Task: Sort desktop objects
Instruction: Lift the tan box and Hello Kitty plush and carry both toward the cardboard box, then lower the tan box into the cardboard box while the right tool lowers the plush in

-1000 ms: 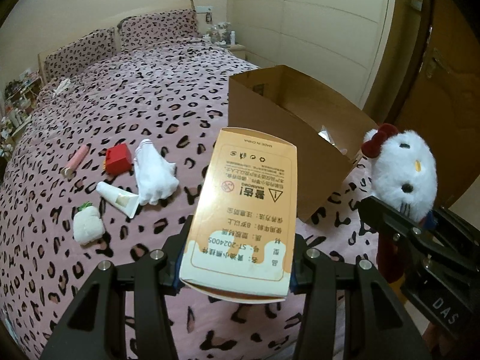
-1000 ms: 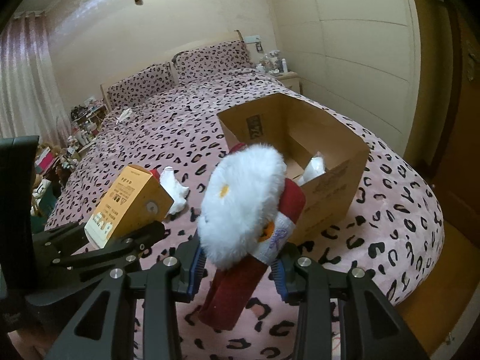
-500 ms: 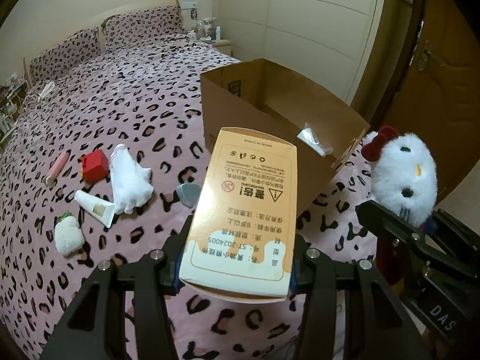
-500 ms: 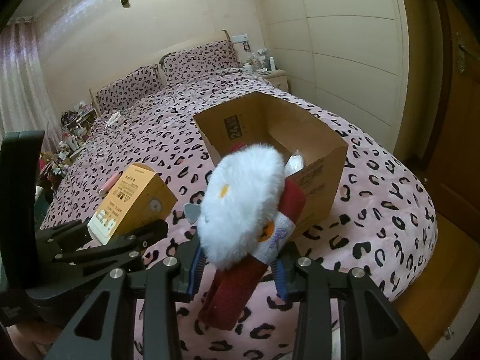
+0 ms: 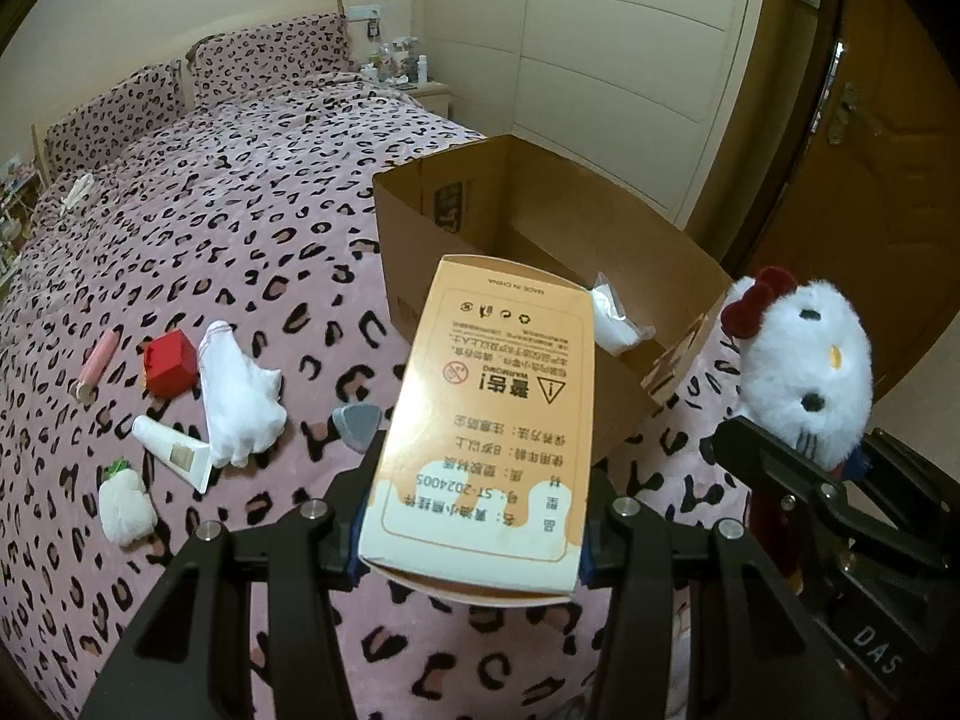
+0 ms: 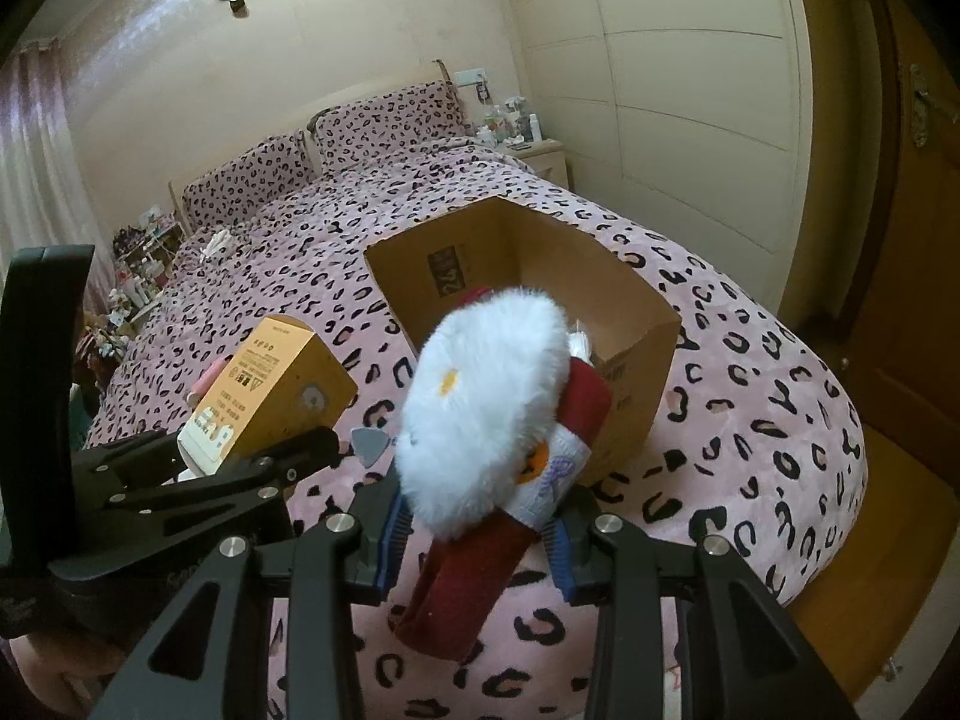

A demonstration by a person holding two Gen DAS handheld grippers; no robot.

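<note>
- While both loads hang above the near edge of the bed (image 5: 252, 192), the step in hand reads as the carry toward the carton (image 5: 540, 252): nothing has been let go yet.
- Orange box (image 5: 492, 420): clamped by its long sides in the left tool (image 5: 471, 531), near end between the blue pads, far end tilted up toward the carton's near wall. In the right wrist view it (image 6: 270, 384) sits left of the carton, not yet over the opening.
- Plush cat (image 6: 480, 414): gripped in the right tool (image 6: 477, 531), jaws pinched on its red-clad body, white head leaning forward toward the carton (image 6: 522, 300). From the left wrist view it (image 5: 804, 360) hangs just right of the carton's near right corner.
- Carton: open-topped on the bed, to the right of the loose things; one white wrapped item (image 5: 612, 318) already lies inside at the near right.
- Next move, as I judge it: bring each load forward over the rim before releasing. The box is long, so it needs to clear the near wall first. The two tools are close side by side, so dropping one load at a time would lower the risk of a clash.
- Left on the bed, well to the left: pink tube (image 5: 96, 363), red cube (image 5: 170, 362), white cloth (image 5: 237, 402), white tube (image 5: 174, 453), small white plush (image 5: 126, 504), and a grey pick (image 5: 357, 423) just left of the box.
</note>
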